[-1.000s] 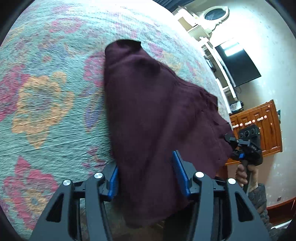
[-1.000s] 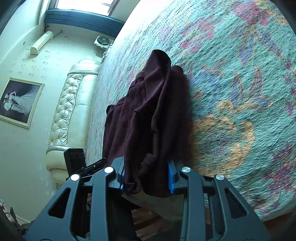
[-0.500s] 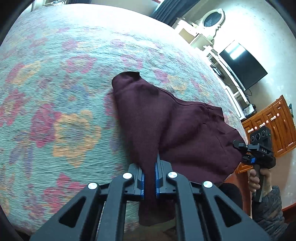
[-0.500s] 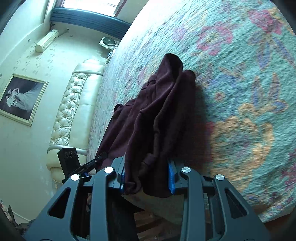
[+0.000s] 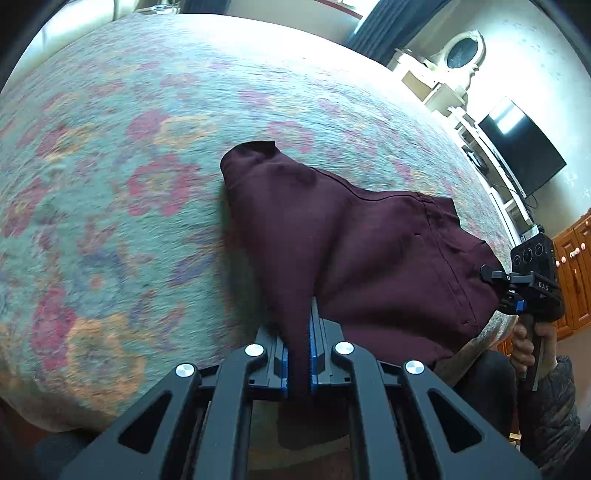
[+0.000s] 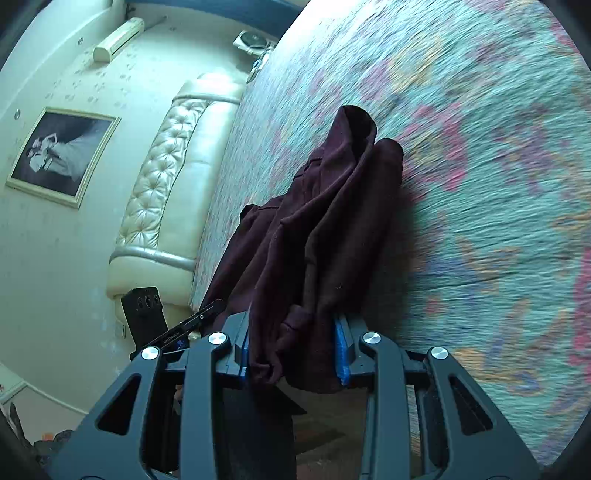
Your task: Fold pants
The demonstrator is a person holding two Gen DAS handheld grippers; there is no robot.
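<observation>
Nearest the left wrist camera, the left gripper (image 5: 297, 350) is clamped tight on a pinch of the maroon pants (image 5: 362, 266), its blue pads pressed together on the cloth. In the right wrist view the right gripper (image 6: 293, 350) has a thick bunch of the same pants (image 6: 325, 236) between its jaws, which stand well apart with the blue pads against the bundle on both sides; whether it truly grips is hard to tell, and I judge it loosely closed on the fabric. The pants lie crumpled and partly doubled over at the near edge of the bed, one end hanging off it. The folding looks barely begun: the garment is gathered, not laid flat, and no neat fold shows, so spreading, halving and smoothing appear left to do. Under it spreads a teal floral bedspread (image 5: 129, 221), blurred in places. Farther off are a cream tufted headboard (image 6: 162, 177), a framed photograph (image 6: 62, 155), a wall air conditioner (image 6: 118, 35), a dark television (image 5: 521, 155) and wooden cabinets (image 5: 576, 273)
</observation>
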